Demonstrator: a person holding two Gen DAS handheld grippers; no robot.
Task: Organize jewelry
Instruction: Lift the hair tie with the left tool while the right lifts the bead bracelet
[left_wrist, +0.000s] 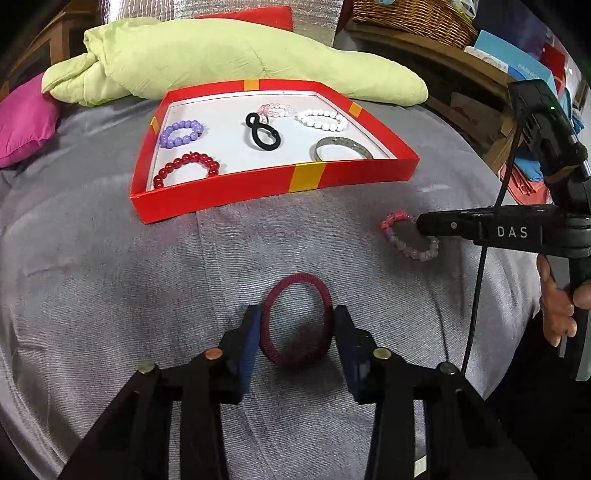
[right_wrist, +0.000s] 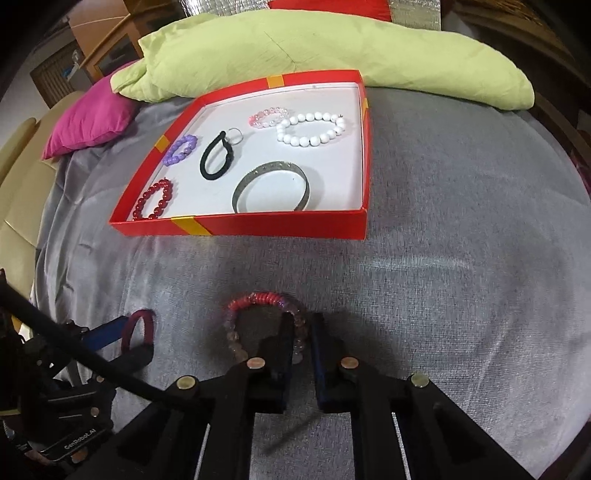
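Observation:
A red tray (left_wrist: 221, 201) (right_wrist: 258, 226) on the grey cloth holds purple, red, white and pink bead bracelets, a black hair tie and a grey bangle (right_wrist: 271, 190). My left gripper (left_wrist: 295, 325) has its jaws touching both sides of a dark red hair band (left_wrist: 295, 321), which stands upright between them; the band also shows in the right wrist view (right_wrist: 138, 330). My right gripper (right_wrist: 300, 332) is shut on the right side of a pink and purple bead bracelet (right_wrist: 258, 298) that lies on the cloth; this bracelet also shows in the left wrist view (left_wrist: 410, 251).
A light green cushion (left_wrist: 221, 55) lies behind the tray, with a magenta pillow (right_wrist: 88, 118) at the left. A wicker basket (left_wrist: 413, 18) and boxes stand at the far right. Grey cloth (right_wrist: 461, 258) lies to the right of the tray.

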